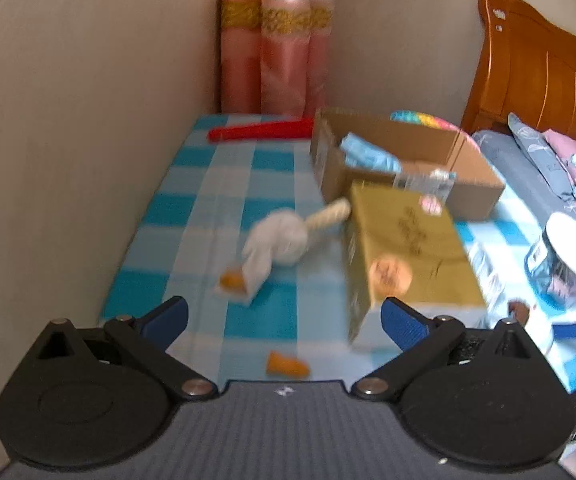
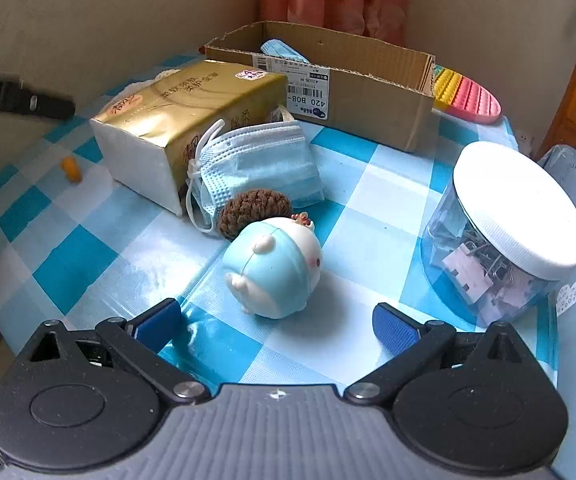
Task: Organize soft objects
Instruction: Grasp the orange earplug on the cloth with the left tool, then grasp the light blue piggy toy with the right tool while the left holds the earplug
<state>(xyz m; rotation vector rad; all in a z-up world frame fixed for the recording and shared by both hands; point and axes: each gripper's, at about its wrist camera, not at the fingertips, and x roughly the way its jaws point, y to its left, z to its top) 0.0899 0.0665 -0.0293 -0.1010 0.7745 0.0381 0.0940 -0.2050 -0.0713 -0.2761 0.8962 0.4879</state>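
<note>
In the right wrist view, a light-blue and white squishy toy (image 2: 274,266) lies on the checked tablecloth just ahead of my open, empty right gripper (image 2: 274,322). A brown knitted ball (image 2: 254,210) and blue face masks (image 2: 256,164) lie behind it, against a gold tissue pack (image 2: 184,116). An open cardboard box (image 2: 368,96) behind holds another blue mask (image 2: 282,50). In the blurred left wrist view, my left gripper (image 1: 284,320) is open and empty above the cloth. A white knotted cloth with a rope handle (image 1: 288,236) lies ahead of it, left of the tissue pack (image 1: 408,256) and the box (image 1: 400,168).
A clear jar with a white lid (image 2: 508,232) holding binder clips stands at the right. A rainbow pop toy (image 2: 472,96) lies behind the box. Small orange pieces (image 1: 286,364) and a red stick (image 1: 260,132) lie on the cloth. Walls, a curtain (image 1: 276,40) and a wooden headboard (image 1: 540,76) border the table.
</note>
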